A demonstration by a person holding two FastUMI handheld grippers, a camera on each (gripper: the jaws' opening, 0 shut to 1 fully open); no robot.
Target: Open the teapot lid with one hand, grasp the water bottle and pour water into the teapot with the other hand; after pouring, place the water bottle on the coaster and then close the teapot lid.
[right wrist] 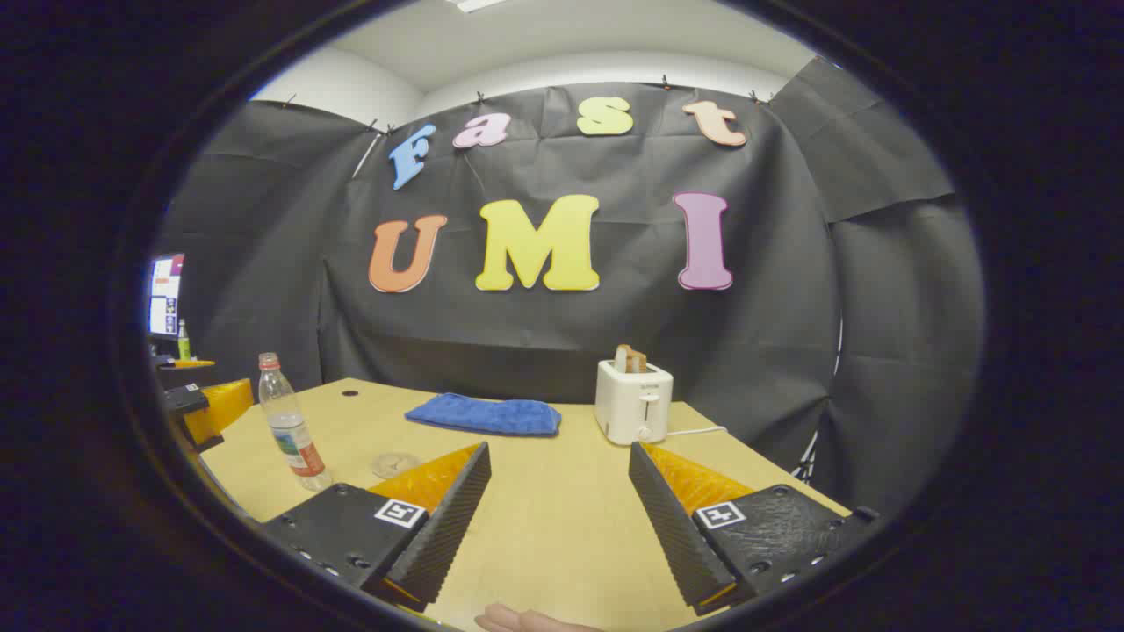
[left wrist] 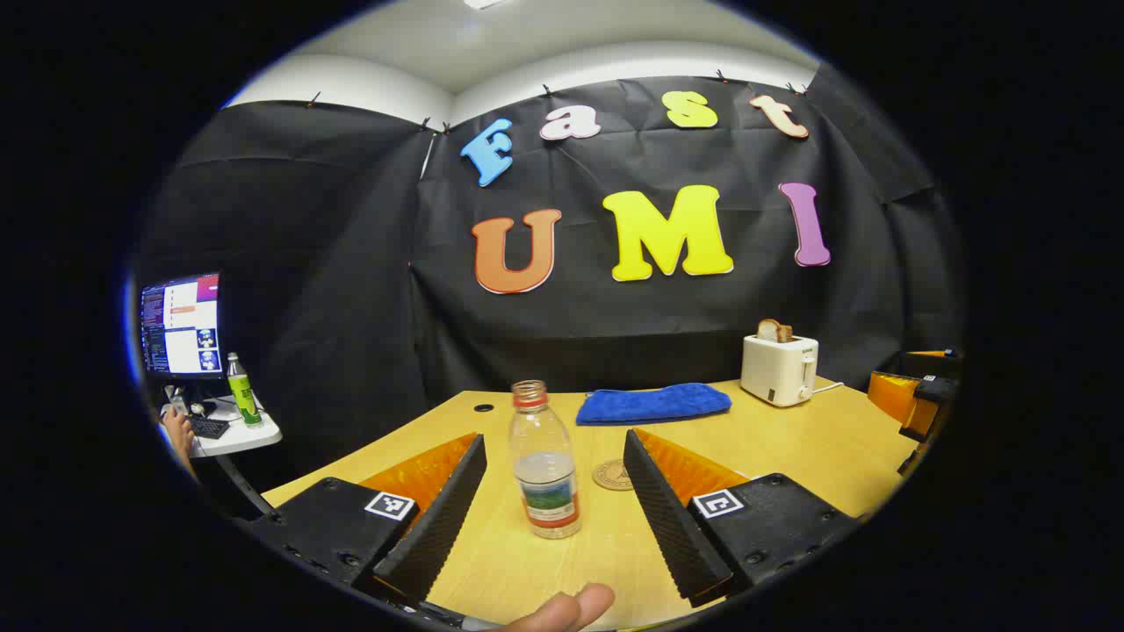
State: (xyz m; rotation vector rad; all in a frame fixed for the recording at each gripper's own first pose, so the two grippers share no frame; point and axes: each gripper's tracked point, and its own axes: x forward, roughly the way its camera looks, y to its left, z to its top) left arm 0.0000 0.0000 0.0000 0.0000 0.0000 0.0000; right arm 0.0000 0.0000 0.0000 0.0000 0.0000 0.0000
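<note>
- Nearest the lens in the left gripper view, a fingertip of the holding hand pokes up at the bottom edge; a sliver of hand shows the same way in the right gripper view.
- The left tongs stand wide open, gripping nothing, with the water bottle upright between the two fingers but apart from both — lined up, by the look of it, for a grasp on its labelled body.
- The bottle has no cap on, is roughly half full, and stands toward the near edge of the bench.
- Just behind the bottle lies the round coaster, bare, so the put-down spot is free and close.
- The right tongs are likewise wide open and empty, aimed over bare bench toward the far edge.
- From the right gripper view the bottle sits off at the left edge of the bench, beside the left tongs.
- No teapot can be made out — the lid step cannot be judged.
- Along the far edge lie a folded blue towel and a white toaster holding a slice of bread, well apart from the bottle and, I judge, not in the way.
- Beyond the left edge, a side desk carries a monitor and a green bottle.
</note>
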